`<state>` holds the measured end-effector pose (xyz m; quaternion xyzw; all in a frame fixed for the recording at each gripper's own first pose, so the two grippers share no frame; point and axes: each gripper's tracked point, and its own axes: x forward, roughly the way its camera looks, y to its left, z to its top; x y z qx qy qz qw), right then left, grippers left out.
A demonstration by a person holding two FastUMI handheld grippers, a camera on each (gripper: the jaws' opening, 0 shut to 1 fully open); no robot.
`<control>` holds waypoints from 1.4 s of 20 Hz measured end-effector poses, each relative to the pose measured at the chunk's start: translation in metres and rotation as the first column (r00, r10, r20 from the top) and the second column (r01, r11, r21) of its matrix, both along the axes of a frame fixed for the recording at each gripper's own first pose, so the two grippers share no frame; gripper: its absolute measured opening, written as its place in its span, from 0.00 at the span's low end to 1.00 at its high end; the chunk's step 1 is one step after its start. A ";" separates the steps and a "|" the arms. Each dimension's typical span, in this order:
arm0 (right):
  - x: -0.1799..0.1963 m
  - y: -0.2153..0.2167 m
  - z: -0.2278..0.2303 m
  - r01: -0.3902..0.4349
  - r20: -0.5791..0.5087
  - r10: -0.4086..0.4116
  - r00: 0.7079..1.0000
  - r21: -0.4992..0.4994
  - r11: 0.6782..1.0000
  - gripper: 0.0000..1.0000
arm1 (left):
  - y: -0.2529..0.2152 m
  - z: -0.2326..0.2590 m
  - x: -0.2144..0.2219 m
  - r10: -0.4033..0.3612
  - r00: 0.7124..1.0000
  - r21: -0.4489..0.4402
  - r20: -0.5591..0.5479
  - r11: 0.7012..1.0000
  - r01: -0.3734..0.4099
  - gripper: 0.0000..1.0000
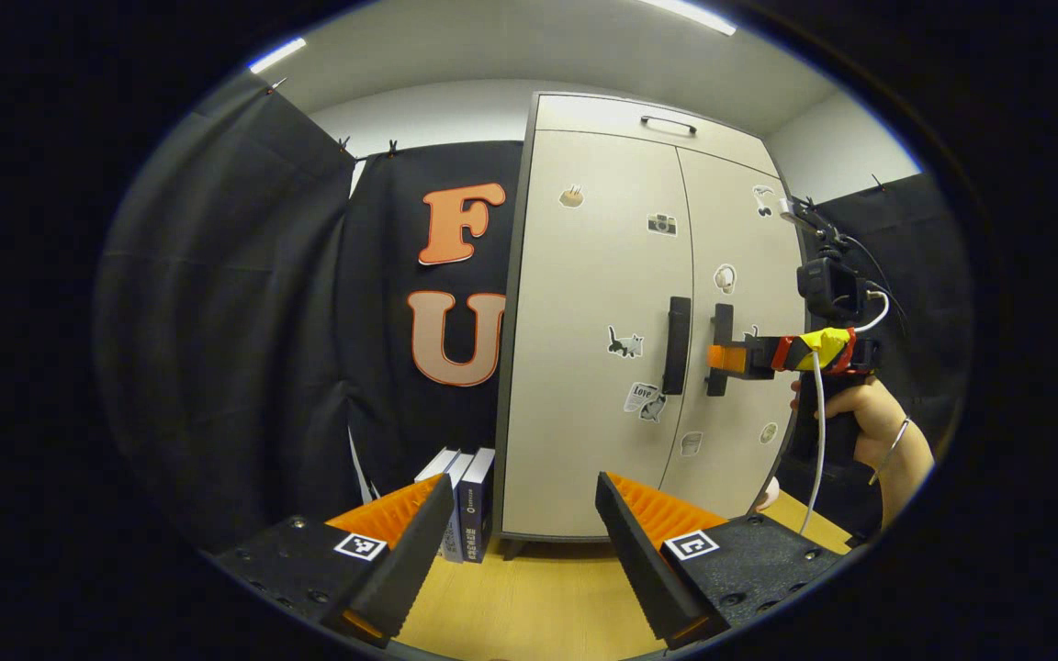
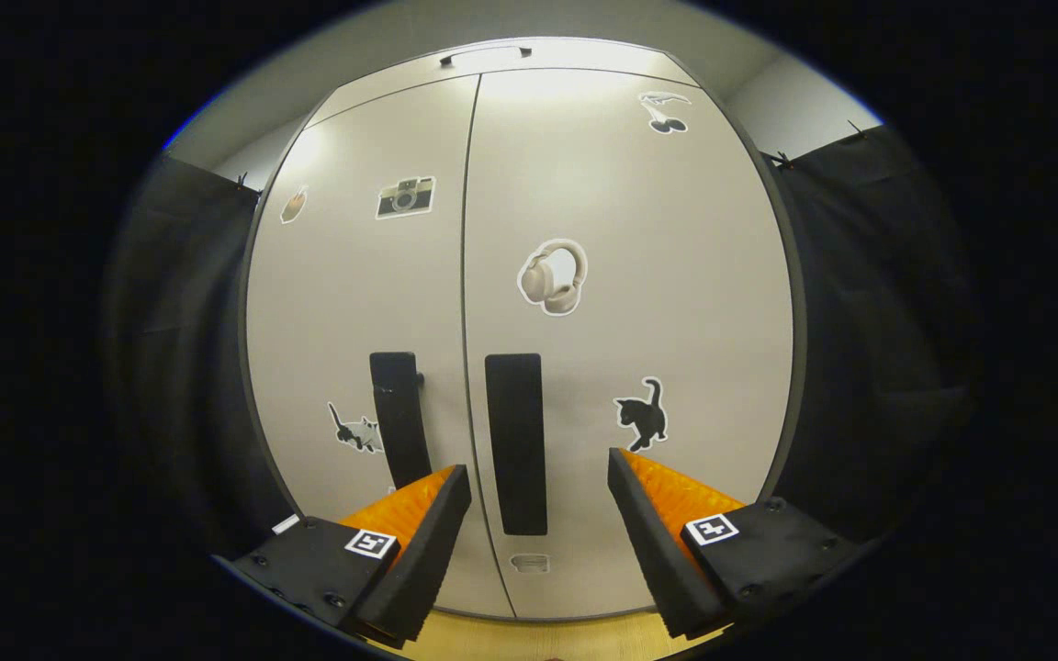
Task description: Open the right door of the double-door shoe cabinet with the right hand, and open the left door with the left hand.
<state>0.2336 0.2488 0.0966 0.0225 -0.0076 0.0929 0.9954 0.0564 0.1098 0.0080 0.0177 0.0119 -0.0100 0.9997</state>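
Here both doors were found closed. The right gripper (image 2: 538,514), jaws spread, was lined up astride the right door's handle (image 2: 515,441) for pulling; the left gripper (image 1: 515,551), jaws released, was held far back.

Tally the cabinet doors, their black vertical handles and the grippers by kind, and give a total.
Cabinet doors: 2 (left door, right door)
Black vertical handles: 2 (left handle, right handle)
Grippers: 2 (left gripper, right gripper)
Total: 6
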 end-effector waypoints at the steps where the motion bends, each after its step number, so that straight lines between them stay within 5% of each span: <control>1: 0.004 0.001 -0.001 0.000 -0.005 0.000 1.000 0.011 1.000 0.99 | 0.003 -0.001 0.001 0.003 1.000 0.001 0.000 1.000 -0.003 0.95; 4: 0.016 0.004 -0.004 -0.004 -0.026 0.005 1.000 0.024 1.000 0.92 | 0.009 -0.001 0.004 0.015 1.000 -0.006 -0.003 1.000 -0.015 0.95; 8: 0.029 0.010 -0.007 0.000 -0.047 0.001 0.999 0.014 1.000 0.70 | 0.015 -0.001 0.006 0.025 1.000 -0.006 -0.001 1.000 -0.025 0.95; 9: 0.030 0.011 -0.008 0.000 -0.051 0.000 0.999 0.014 1.000 0.72 | 0.016 -0.002 0.007 0.028 1.000 -0.004 0.001 1.000 -0.028 0.95; 10: 0.032 0.011 -0.010 0.003 -0.053 -0.003 0.999 0.015 1.000 0.59 | 0.017 -0.001 0.008 0.032 0.999 -0.004 0.002 0.999 -0.032 0.95; 13: 0.031 0.015 -0.011 0.005 -0.067 -0.003 0.998 0.026 1.000 0.44 | 0.020 -0.002 0.008 0.042 0.999 -0.009 -0.001 0.999 -0.042 0.95; 22: 0.024 0.011 -0.015 0.019 -0.083 -0.018 0.996 0.014 1.000 0.29 | 0.024 -0.004 -0.003 0.048 0.999 -0.011 -0.006 0.999 -0.048 0.95; 23: 0.021 0.011 -0.015 0.016 -0.080 -0.016 0.997 0.007 1.000 0.21 | 0.024 -0.003 -0.005 0.048 0.999 -0.008 -0.004 0.999 -0.048 0.95; 28: 0.003 0.004 -0.013 -0.004 -0.092 0.003 0.996 -0.009 1.000 0.22 | 0.021 -0.003 -0.015 0.043 0.999 -0.007 -0.007 0.999 -0.043 0.95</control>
